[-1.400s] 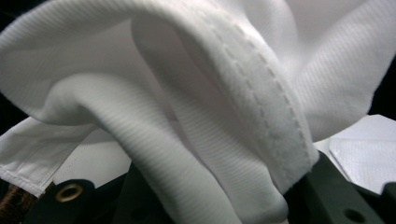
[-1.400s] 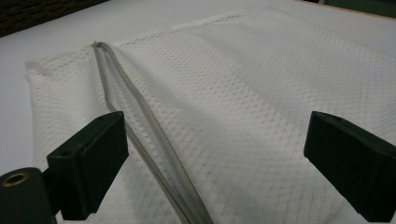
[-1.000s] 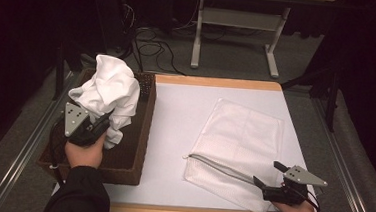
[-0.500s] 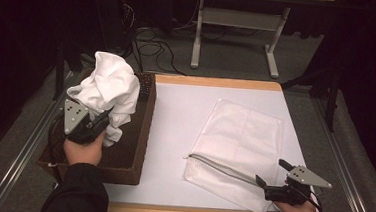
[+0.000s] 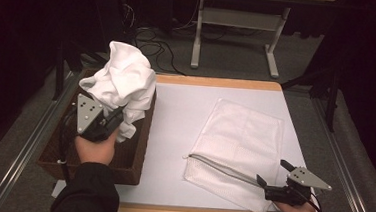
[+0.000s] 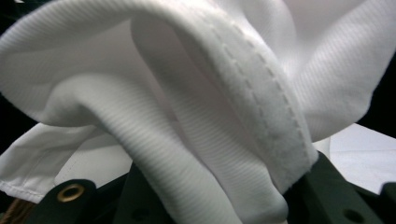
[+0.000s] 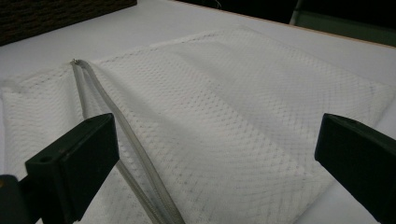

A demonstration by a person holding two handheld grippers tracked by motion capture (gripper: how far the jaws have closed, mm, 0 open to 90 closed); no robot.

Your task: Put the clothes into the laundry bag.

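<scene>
High view: the left gripper (image 5: 108,123) pinches a bunched white cloth (image 5: 120,83), which billows up from its fingers above the basket (image 5: 135,152). The right gripper (image 5: 271,178) has just been opening; its fingers stand spread, nothing pinched, the mesh bag (image 5: 243,140) lying flat between and beyond them.

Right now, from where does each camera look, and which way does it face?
High view: above the person's side, looking forward and down at the table; forearms and both grippers show.
Left gripper view: on the left gripper, facing the white cloth it clamps.
Right gripper view: on the right gripper, open, facing the mesh bag.
Shared: the high and right gripper views both show the bag's zipper.
</scene>
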